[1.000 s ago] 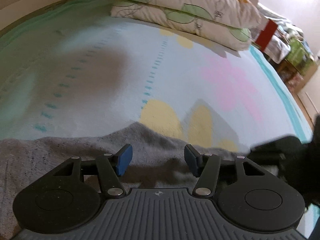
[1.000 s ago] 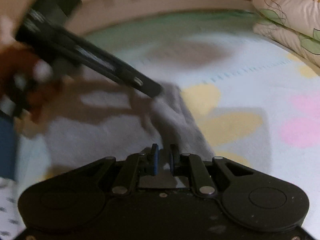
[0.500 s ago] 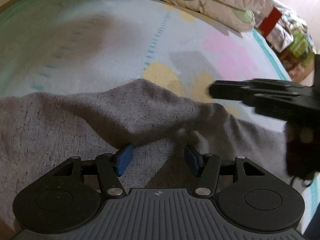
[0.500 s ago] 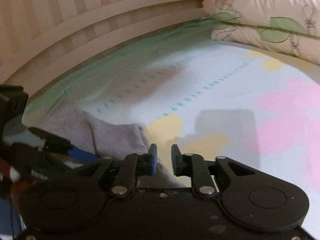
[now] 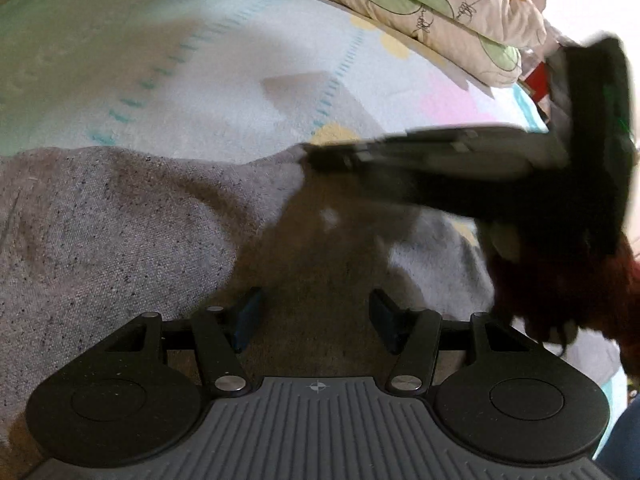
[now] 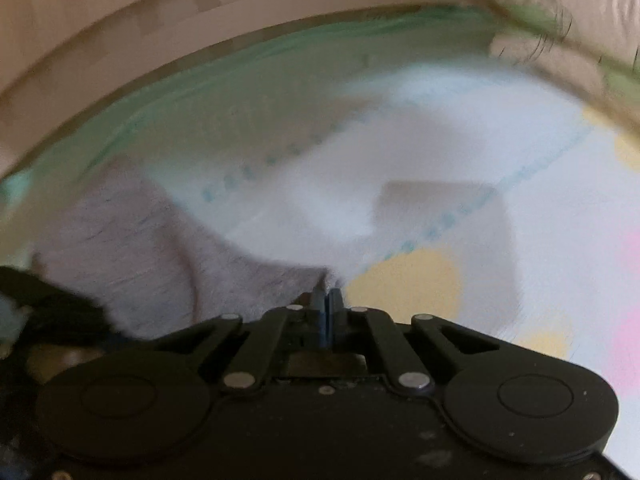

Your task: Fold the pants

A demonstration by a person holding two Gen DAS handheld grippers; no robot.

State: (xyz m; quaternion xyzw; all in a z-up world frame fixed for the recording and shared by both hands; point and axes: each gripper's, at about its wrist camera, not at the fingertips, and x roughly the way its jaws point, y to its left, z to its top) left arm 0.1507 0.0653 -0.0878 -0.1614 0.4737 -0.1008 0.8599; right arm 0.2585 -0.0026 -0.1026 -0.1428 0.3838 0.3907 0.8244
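Observation:
Grey pants [image 5: 120, 232] lie across the bed sheet [image 5: 240, 60]. My left gripper [image 5: 314, 316] is open just above the cloth and holds nothing. My right gripper [image 6: 327, 304] is shut on the edge of the pants [image 6: 160, 256], at their corner. In the left wrist view the right gripper [image 5: 320, 158] reaches in from the right, blurred, with its tips at a raised corner of the cloth.
Two leaf-print pillows [image 5: 420, 8] lie at the head of the bed, also in the right wrist view [image 6: 560, 20]. A beige striped wall [image 6: 160, 20] runs along the far side. The sheet [image 6: 440, 160] has yellow and pink patches.
My right gripper has closed fully on the pants' edge and swung over the cloth. My left gripper stays open and sits lower over the pants.

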